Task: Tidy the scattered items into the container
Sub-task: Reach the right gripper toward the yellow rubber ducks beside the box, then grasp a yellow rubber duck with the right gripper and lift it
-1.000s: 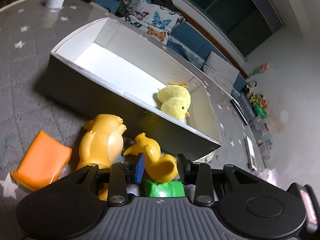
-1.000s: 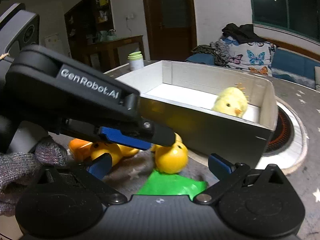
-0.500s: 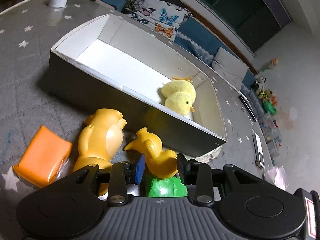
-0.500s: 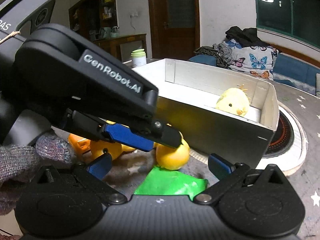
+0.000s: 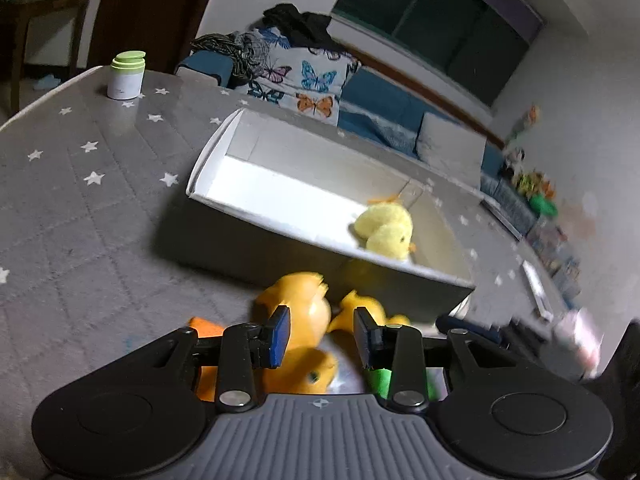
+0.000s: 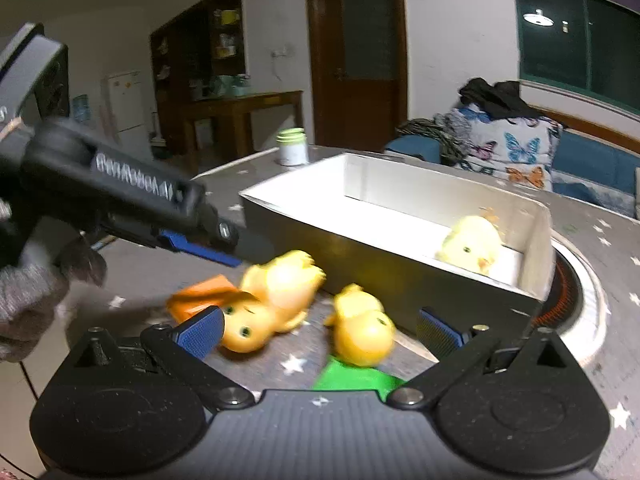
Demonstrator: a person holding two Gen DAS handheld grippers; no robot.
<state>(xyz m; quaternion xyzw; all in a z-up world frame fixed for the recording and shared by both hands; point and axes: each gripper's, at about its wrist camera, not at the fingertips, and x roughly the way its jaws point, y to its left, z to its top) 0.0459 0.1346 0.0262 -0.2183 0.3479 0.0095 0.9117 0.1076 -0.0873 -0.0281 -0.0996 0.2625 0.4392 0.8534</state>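
Left tool [image 5: 320, 334]: released, empty, raised above toys. Right tool [image 6: 320, 330]: released, empty. Large orange figure [image 6: 272, 300], small yellow duck [image 6: 362, 330]: on counter [image 5: 80, 220] beside white box [image 6: 400, 184]. Plush chick [image 6: 472, 244]: inside box.

We see a grey star-patterned tablecloth [image 5: 80, 208] carrying a white rectangular cardboard box [image 5: 248, 148], a green-lidded white jar [image 5: 126, 76], two orange-yellow plastic duck toys [image 6: 272, 300], an orange packet [image 6: 200, 294] and a green packet [image 6: 356, 376].

White box [image 6: 400, 216], yellow chick [image 6: 472, 245], orange-yellow ducks [image 6: 362, 330], perhaps green packet [image 6: 352, 376].
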